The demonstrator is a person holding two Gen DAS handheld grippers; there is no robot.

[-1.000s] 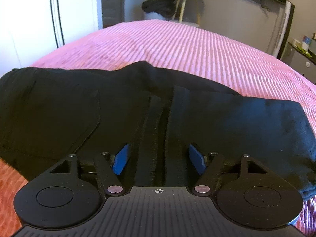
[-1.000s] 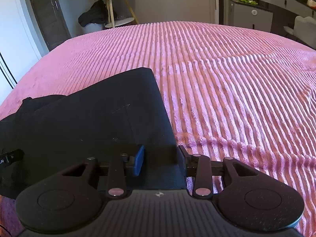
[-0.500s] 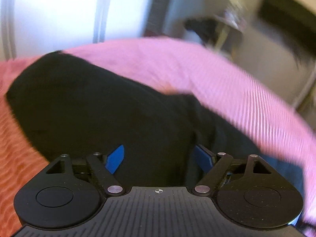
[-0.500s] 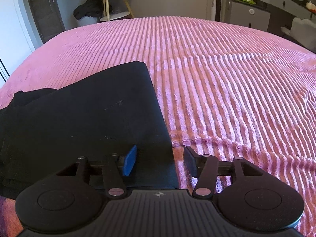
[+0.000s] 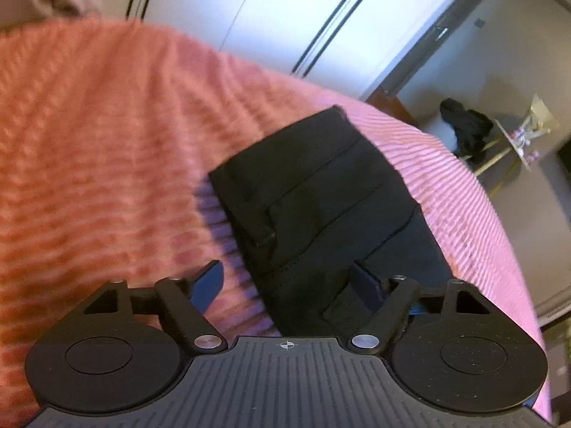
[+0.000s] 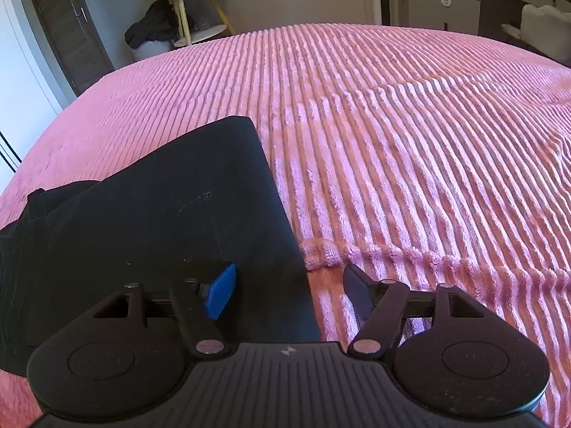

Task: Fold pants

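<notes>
Black pants [image 5: 321,192] lie folded flat on a pink ribbed bedspread [image 5: 107,135]. In the left wrist view I see their waistband end with a pocket seam. My left gripper [image 5: 285,281] is open over the pants' near left edge, with the right finger above the cloth and the left finger above the bedspread. In the right wrist view the pants [image 6: 160,221] fill the left half. My right gripper [image 6: 289,292] is open, straddling the pants' right edge, and holds nothing.
The bedspread [image 6: 410,142] stretches far to the right, with a raised wrinkle [image 6: 410,249] just beyond the right gripper. A small round side table with dark clothes [image 6: 167,25] stands past the bed. White wardrobe doors [image 5: 285,10] stand to the left.
My left gripper has swung left, from facing the middle of the pants to their waistband edge. My right gripper has opened wider and stayed over the pants' right edge.
</notes>
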